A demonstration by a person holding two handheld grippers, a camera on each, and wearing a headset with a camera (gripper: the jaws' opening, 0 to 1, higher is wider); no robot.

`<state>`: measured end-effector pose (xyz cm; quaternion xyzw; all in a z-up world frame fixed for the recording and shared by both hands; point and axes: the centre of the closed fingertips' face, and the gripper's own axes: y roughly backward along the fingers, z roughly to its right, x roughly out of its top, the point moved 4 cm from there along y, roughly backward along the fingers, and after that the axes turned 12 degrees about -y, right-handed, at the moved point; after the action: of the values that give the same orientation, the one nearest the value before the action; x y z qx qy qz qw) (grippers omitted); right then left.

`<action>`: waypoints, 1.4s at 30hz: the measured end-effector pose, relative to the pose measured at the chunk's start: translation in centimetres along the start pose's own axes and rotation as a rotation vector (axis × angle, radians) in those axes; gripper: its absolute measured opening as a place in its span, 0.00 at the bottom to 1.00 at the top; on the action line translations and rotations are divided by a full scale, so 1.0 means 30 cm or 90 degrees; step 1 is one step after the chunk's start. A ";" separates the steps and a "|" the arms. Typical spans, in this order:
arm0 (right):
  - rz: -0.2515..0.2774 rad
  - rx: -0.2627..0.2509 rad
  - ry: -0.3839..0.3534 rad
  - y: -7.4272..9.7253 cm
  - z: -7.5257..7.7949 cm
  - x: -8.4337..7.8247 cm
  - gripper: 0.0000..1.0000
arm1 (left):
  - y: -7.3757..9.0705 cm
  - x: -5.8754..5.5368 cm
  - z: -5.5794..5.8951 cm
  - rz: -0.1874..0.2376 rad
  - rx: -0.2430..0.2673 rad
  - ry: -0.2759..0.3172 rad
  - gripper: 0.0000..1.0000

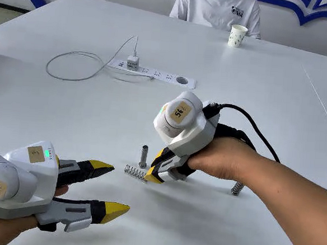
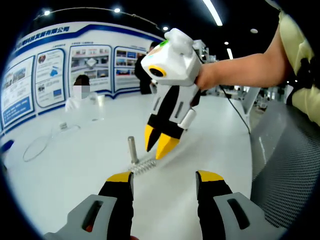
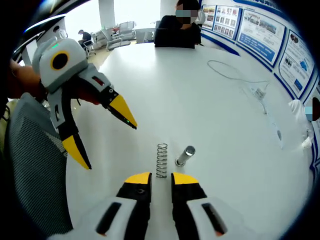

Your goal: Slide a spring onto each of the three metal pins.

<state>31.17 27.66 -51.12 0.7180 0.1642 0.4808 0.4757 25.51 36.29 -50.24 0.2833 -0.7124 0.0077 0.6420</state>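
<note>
While the right gripper [image 1: 152,176], jaws narrowly parted, sits at one end of a coiled steel spring [image 1: 135,172] lying on the white table [image 1: 96,118] beside a short upright metal pin [image 1: 144,156], the left gripper [image 1: 119,188] hangs spread wide. This looks like the pick-up; next it must pinch, lift and align the spring over the pin.

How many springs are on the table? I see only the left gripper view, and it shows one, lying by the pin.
Observer: Two. In the head view a second spring lies on the table beside the right hand.
Operator: Is the first one gripped already?
Observer: Not yet. In the right gripper view the right tongs are open a little, and the spring lies flat with its near end at the gap between the tips.
</note>
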 end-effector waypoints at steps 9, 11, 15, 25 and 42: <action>-0.015 -0.001 -0.015 -0.047 0.004 -0.021 0.15 | 0.007 -0.011 -0.007 -0.002 0.002 0.005 0.51; -0.018 -0.001 -0.018 -0.054 0.004 -0.023 0.15 | 0.008 -0.012 -0.008 -0.003 0.003 0.005 0.51; -0.020 0.000 -0.024 -0.064 0.006 -0.026 0.14 | 0.007 -0.014 -0.011 -0.004 0.003 0.006 0.51; -0.020 -0.001 -0.033 -0.073 0.013 -0.027 0.12 | 0.007 -0.016 -0.012 -0.005 0.004 0.008 0.50; -0.031 0.007 -0.014 0.020 -0.035 -0.051 0.11 | -0.007 0.008 0.001 -0.006 -0.008 -0.011 0.49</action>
<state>29.40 26.85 -51.34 0.7218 0.1788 0.4604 0.4849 25.58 36.00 -50.09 0.2827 -0.7166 -0.0021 0.6376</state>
